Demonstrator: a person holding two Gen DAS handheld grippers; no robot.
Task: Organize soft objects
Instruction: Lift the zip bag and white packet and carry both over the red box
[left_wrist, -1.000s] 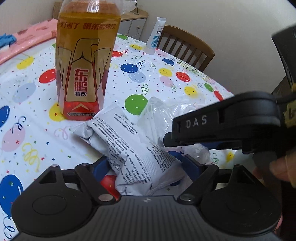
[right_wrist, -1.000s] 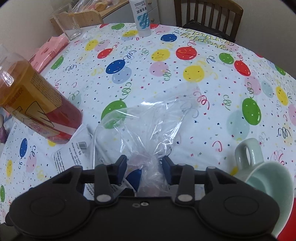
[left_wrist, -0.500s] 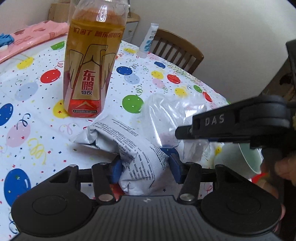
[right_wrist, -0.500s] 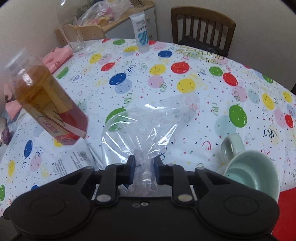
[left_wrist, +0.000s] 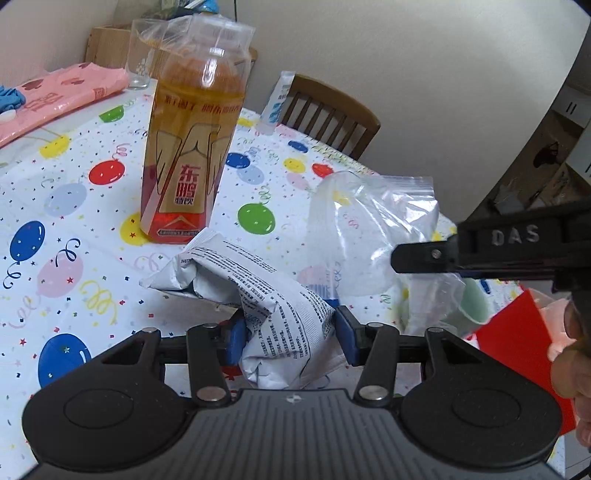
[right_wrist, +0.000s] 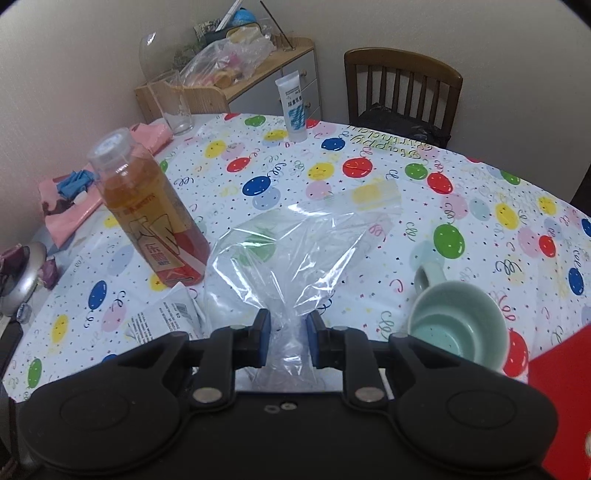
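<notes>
Left gripper (left_wrist: 290, 334) clamps white pouch (left_wrist: 273, 295), right of bottle (left_wrist: 186, 162) | right gripper (right_wrist: 288, 341) pinches clear bag (right_wrist: 291, 251) | both light, limp, slippery; hold mid-body.

Bottle (left_wrist: 188, 155) label: large characters "东鹏", smaller "特饮" beneath. Right gripper (left_wrist: 421, 258) arm: raised letters "DAS". Pouch (left_wrist: 266, 291): print too small to read.

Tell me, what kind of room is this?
Probably a dining corner in someone's home. A round table wears a balloon party cloth, a wooden chair is pulled up to it, and a cluttered little cabinet stands against the wall behind.
</notes>
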